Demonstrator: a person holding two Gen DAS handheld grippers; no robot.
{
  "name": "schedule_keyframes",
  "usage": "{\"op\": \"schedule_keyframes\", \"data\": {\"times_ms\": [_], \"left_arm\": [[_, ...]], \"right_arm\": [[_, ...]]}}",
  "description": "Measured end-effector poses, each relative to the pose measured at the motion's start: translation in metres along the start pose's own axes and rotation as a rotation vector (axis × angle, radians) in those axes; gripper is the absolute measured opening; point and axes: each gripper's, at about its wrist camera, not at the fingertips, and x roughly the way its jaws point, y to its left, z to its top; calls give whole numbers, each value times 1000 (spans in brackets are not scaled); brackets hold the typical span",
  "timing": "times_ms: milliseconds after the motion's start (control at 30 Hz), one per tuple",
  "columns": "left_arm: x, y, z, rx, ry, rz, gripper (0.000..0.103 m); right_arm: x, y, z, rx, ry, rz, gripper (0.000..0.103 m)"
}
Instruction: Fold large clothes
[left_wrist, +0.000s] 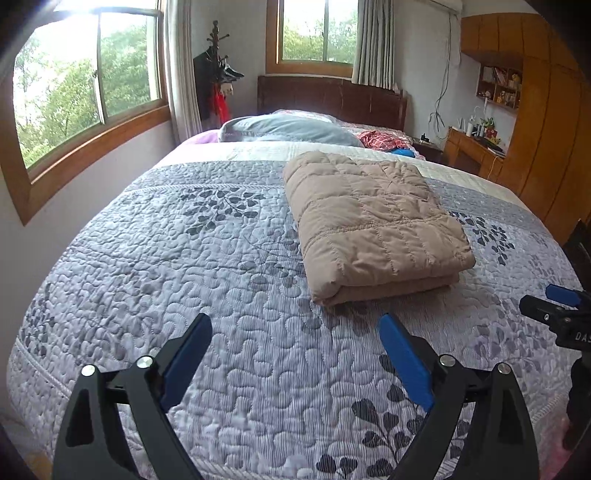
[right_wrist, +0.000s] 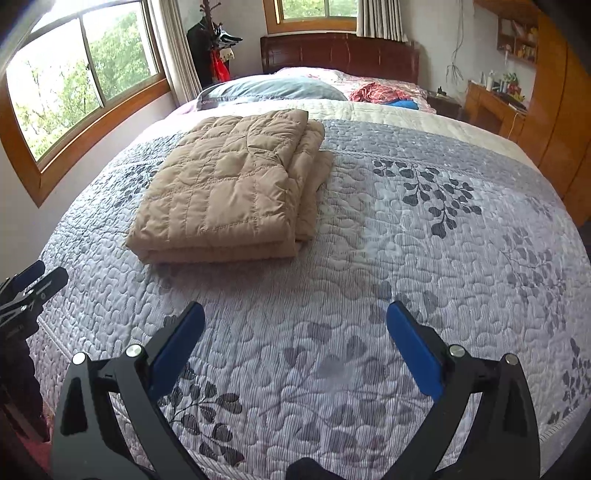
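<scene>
Our right claw (right_wrist: 295, 321) hangs spread wide above the quilted bedspread (right_wrist: 369, 258), gripping nothing. Ahead and to its left we see the tan padded jacket (right_wrist: 229, 192) folded flat on the bed. The left claw (right_wrist: 33, 277) shows at far left.

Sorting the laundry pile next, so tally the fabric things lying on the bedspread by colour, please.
Tan: 1, folded quilted jacket
Grey-blue: 1, pillow
Red patterned: 1, crumpled cloth
Bright blue: 1, small item, partly hidden
Total: 4

Bedroom in daylight

Daylight is coming through two wood-framed windows (left_wrist: 88, 92) onto a quilted bed (left_wrist: 221, 258); a wooden wardrobe (left_wrist: 546, 129) is standing along the right wall.
</scene>
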Motion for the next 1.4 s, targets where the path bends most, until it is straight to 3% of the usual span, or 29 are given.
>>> {"op": "schedule_keyframes", "data": {"times_ms": [433, 1400], "left_arm": [[-32, -5, -11, 21, -22, 31, 93], [-37, -9, -18, 38, -19, 42, 93]], "right_arm": [[-25, 14, -15, -29, -13, -28, 98], [-35, 21, -24, -42, -19, -25, 98]]}}
